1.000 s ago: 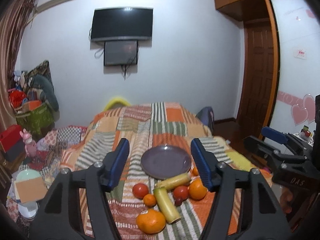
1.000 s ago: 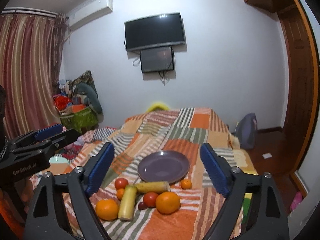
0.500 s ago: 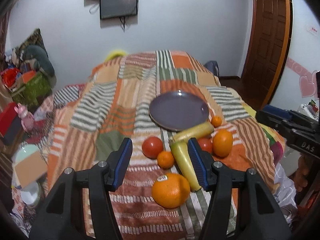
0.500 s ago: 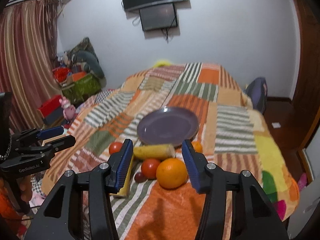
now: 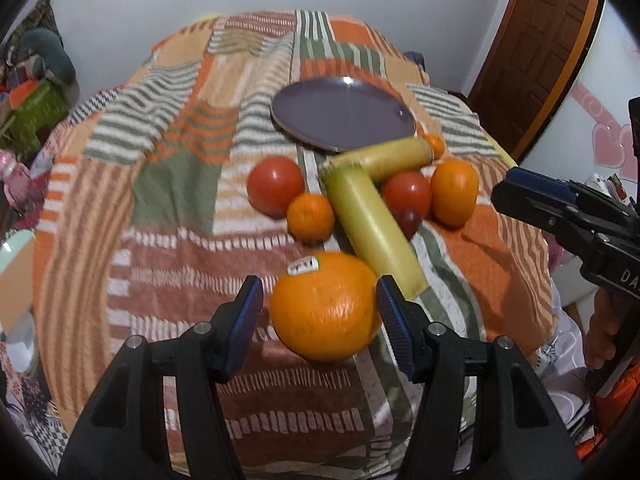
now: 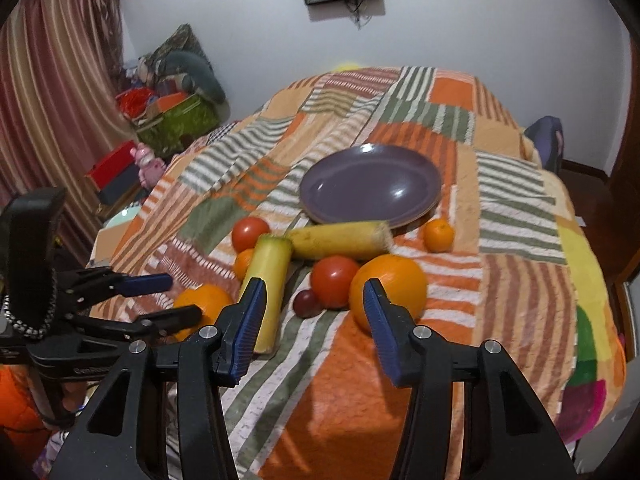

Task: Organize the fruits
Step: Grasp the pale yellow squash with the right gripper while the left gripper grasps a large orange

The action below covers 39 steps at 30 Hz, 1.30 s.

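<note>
Your left hand-held gripper [image 5: 319,312] stands partly open around the stickered orange [image 5: 325,306], blue pads on either side without pressing it. Your right hand-held gripper [image 6: 314,320] is narrowed and empty, hovering over the bedspread [image 6: 516,280], with the second big orange [image 6: 394,284] just past its right pad at 1 o'clock. The fruits cluster on the bed at 6 o'clock of the purple plate [image 6: 372,184], which holds nothing yet
</note>
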Motion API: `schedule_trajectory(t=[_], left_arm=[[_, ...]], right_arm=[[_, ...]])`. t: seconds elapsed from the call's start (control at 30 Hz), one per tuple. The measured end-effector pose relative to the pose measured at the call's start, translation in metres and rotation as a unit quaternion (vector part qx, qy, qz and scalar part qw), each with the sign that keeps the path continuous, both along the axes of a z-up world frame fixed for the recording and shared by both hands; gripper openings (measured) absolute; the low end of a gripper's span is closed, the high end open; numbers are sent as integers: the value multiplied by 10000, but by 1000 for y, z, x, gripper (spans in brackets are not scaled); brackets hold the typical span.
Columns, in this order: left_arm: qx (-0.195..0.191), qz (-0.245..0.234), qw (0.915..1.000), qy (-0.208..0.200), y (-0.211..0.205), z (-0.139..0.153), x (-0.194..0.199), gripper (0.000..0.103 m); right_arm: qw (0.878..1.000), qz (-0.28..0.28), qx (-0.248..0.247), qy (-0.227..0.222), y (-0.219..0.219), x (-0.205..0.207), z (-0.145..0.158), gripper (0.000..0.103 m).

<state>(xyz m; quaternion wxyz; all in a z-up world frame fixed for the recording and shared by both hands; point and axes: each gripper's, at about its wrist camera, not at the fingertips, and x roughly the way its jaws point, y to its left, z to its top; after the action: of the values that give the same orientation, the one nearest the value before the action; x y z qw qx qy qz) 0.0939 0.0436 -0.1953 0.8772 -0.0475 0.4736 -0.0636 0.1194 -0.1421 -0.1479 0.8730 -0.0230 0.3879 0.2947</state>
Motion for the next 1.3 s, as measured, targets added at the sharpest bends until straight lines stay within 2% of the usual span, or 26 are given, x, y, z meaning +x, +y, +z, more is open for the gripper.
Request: schedule_trajectory(t=[0.13, 0.2, 0.33, 0.5, 0.6, 0.7, 0.8, 0.97, 1.07, 1.17, 1.3], left_arm=[[-144, -67, 9999, 50, 0, -5, -1, 60], [-142, -100, 9998, 118, -1, -10, 0, 65], [-255, -114, 9994, 213, 1, -19, 5, 69], [-457, -157, 9987, 155, 7, -23, 5, 69], [-591, -110, 9981, 125, 14, -22, 2, 69], [-519, 24, 9986, 50, 22, -18, -1, 69], [-327, 188, 9993, -37, 30, -15, -3, 69], [-381, 335, 9987, -39, 41, -17, -4, 69], [-265, 342, 9990, -80, 38, -18, -5, 69], [-183, 327, 9993, -96, 35, -20, -6, 69], [-289, 321, 9990, -73, 40, -20, -6, 69]], right_arm=[[9998, 166, -85, 121, 10, 0, -9, 47], [9995, 239, -131, 184, 15, 0, -13, 47], [9983, 386, -253, 363, 26, 1, -25, 47], [9950, 658, -339, 663, 43, 3, -39, 33], [9932, 784, -420, 751, 52, 3, -43, 32], [9918, 882, -455, 803, 60, 5, -46, 33], [9913, 895, -530, 811, 67, 7, -48, 37], [9893, 847, -629, 1006, 75, 18, -59, 42], [9887, 801, -633, 1096, 78, 23, -63, 42], [9887, 804, -761, 1007, 82, 23, -62, 41], [9877, 949, -1006, 734, 81, 14, -59, 40]])
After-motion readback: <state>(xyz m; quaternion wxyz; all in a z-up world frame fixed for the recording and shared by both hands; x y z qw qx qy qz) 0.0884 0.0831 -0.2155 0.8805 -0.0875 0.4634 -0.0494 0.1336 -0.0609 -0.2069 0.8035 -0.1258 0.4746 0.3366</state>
